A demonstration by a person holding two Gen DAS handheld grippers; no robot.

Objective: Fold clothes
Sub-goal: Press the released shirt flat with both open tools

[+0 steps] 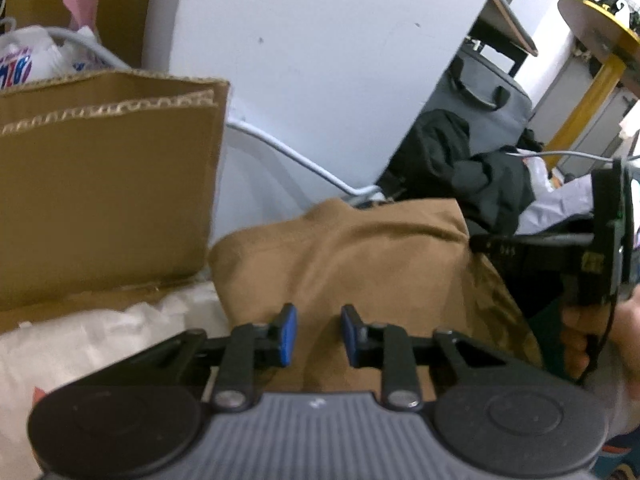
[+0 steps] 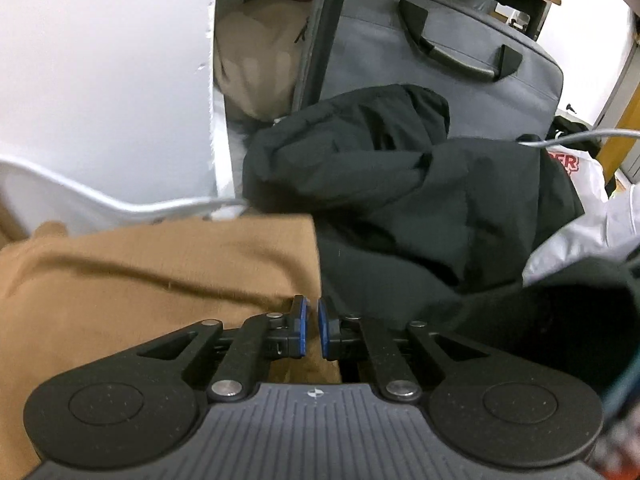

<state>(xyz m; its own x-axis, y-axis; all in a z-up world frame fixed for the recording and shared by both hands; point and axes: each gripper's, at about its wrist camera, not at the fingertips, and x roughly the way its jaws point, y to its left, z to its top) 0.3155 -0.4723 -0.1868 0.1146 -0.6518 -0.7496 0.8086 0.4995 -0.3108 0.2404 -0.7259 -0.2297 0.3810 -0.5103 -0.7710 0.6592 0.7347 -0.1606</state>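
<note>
Your left gripper (image 1: 319, 334) hangs over the tan garment (image 1: 360, 256), jaws partly spread with cloth under the gap, not pinched. Your right gripper (image 2: 310, 330) sits at its right edge, jaws nearly together; whether they pinch cloth is unclear, black clothes (image 2: 400, 184) just beside

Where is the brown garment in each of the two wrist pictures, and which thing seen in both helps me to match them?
Left wrist view: the brown garment fills the lower middle, right of the cardboard box.
Right wrist view: the brown garment fills the lower left.
Shared landmark: the black clothing lies beside its right edge, before the grey bag.
</note>
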